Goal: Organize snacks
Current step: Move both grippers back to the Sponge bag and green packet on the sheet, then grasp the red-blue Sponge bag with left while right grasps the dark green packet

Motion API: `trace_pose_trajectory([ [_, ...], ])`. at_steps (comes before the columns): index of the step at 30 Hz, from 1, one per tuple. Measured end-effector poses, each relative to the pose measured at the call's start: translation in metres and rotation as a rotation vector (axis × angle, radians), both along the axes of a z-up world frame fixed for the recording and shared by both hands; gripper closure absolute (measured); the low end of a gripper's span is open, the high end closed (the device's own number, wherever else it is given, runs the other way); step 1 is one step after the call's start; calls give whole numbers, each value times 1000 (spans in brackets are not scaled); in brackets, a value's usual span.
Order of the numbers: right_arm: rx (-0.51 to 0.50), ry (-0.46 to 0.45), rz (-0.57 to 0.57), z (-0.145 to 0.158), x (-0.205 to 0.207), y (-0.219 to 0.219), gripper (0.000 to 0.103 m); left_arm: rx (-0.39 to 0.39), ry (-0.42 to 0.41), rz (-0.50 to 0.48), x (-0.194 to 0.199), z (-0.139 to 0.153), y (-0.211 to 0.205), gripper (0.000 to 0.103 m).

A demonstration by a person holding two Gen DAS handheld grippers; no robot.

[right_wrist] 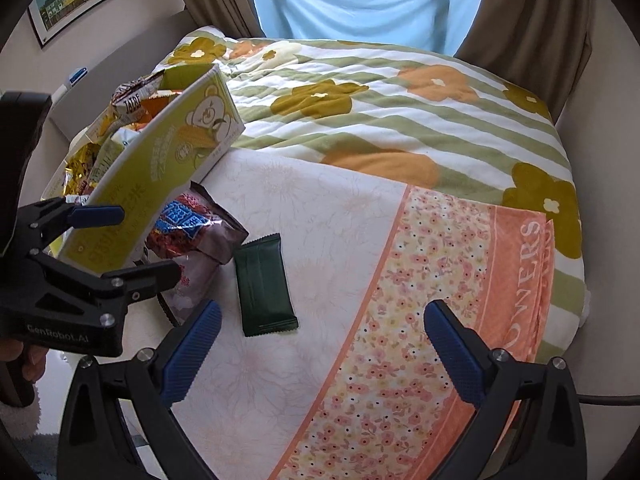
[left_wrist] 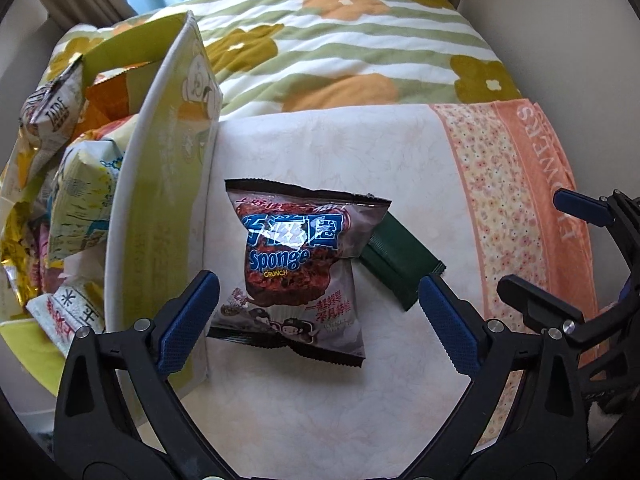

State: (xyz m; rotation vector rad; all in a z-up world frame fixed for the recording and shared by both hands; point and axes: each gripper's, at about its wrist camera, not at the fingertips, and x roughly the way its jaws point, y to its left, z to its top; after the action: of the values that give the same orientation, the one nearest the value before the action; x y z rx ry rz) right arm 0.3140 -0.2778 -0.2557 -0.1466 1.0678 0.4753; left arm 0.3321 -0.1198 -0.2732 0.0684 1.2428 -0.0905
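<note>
Your left gripper [left_wrist: 318, 316] hangs wide open and empty over the Sponge Crunch bag [left_wrist: 302, 268], which lies on the bed's cloth [left_wrist: 312, 400] against the green box [left_wrist: 160, 216]. Your right gripper [right_wrist: 320, 344] is spread empty near the dark green packet [right_wrist: 264, 284].

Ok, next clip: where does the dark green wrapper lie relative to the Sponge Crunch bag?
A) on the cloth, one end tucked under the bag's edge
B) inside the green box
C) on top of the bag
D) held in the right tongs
A: the dark green wrapper lies flat on the cloth, one end slipping under the Sponge Crunch bag; both tongs are open and empty.
</note>
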Motion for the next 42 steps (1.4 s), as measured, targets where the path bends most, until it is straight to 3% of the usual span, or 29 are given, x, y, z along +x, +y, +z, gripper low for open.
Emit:
trace_pose_trajectory([
  [8,-31,14,84,-38,-6,26,2,101,29,-52,10,-22,-13,7],
  [10,-40,6,101,-44,-8,31,2,97,42,-43,13,-28,-11,7],
  [13,-38,2,110,-52,-8,35,2,85,72,-18,18,-39,-4,18],
  [16,-41,-2,117,-59,-6,39,2,92,96,-12,21,-49,1,19],
  [17,-44,-6,119,-61,-5,41,2,90,101,-11,21,-52,2,25],
  [20,-52,-17,130,-66,-4,46,2,72,122,4,23,-58,8,29],
  [27,-83,-46,163,-73,0,59,3,52,102,12,23,-57,15,43],
  [31,-100,-51,190,-78,3,67,16,50,96,19,22,-53,18,45],
  [38,-100,-74,220,-82,7,78,23,46,84,33,20,-46,20,45],
  [42,-89,-85,238,-82,9,84,37,45,82,41,19,-46,19,45],
])
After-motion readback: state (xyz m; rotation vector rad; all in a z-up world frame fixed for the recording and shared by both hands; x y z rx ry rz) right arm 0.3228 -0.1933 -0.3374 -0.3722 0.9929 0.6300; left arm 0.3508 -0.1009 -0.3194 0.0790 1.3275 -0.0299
